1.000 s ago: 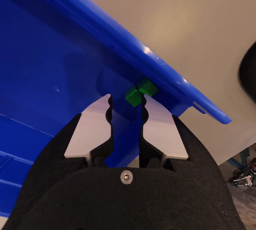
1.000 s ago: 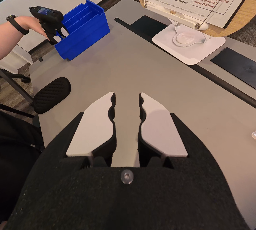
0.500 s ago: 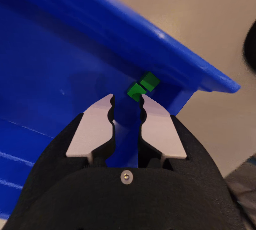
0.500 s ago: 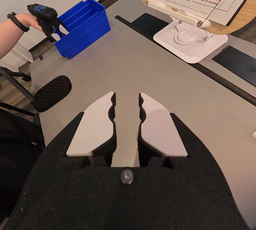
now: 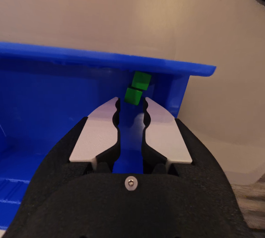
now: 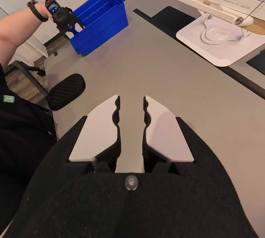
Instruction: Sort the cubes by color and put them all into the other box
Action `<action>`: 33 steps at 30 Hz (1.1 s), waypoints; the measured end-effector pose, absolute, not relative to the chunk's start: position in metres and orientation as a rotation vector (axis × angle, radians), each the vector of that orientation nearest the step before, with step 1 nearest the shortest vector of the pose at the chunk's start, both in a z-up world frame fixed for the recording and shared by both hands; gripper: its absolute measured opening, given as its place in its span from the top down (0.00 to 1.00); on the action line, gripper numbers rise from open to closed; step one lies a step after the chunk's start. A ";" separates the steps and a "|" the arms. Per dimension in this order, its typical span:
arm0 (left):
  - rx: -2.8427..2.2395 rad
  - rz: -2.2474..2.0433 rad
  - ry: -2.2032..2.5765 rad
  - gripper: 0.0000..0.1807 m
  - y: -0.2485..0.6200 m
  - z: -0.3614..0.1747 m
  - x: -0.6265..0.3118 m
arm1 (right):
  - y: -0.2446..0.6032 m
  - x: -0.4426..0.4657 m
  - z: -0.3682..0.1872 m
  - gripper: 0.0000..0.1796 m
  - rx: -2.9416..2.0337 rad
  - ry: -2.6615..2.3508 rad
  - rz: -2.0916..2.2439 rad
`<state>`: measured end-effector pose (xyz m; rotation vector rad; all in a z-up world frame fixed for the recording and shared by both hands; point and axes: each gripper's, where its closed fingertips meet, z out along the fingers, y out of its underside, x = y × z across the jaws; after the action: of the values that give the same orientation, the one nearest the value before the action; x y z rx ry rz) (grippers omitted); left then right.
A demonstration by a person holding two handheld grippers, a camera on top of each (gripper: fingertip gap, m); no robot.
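Two green cubes lie inside the blue box in its corner: the nearer cube and the farther cube against the wall. My left gripper is open and empty inside the box, its tips just short of the nearer cube. In the right wrist view the blue box stands at the table's far left corner with the left gripper reaching into its near end. My right gripper is open and empty above the bare grey table.
A white stand holding an instruction sheet sits at the back right. A black mat lies beside it. A black chair armrest sticks out at the table's left edge. The person's arm reaches in from the left.
The left gripper has swung round inside the box, so the wall now runs level and the green cubes sit straight ahead of the tips. The right gripper has drifted slightly.
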<state>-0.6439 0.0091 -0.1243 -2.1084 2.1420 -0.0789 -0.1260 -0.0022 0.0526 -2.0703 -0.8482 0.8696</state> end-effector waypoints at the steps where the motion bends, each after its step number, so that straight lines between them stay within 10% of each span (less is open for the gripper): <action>1: -2.081 -0.084 2.150 0.83 0.010 -0.125 -0.642 | -0.003 -0.128 0.052 0.83 -2.071 -0.853 0.875; 12: -2.090 -0.150 2.088 0.88 0.014 -0.126 -0.646 | -0.002 -0.132 0.050 0.85 -2.067 -0.835 0.934; 18: -1.864 -0.070 1.705 0.88 0.038 -0.036 -0.632 | -0.004 -0.132 0.053 0.85 -2.040 -0.817 0.947; 33: -0.888 -0.476 1.490 0.89 -0.074 0.130 -0.329 | -0.074 -0.289 0.131 0.75 -1.497 -0.826 1.889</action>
<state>-0.3292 -0.0735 0.1295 -0.8878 1.4895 -0.4760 -0.2887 -0.0742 0.1313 -1.4968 -0.8255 1.8886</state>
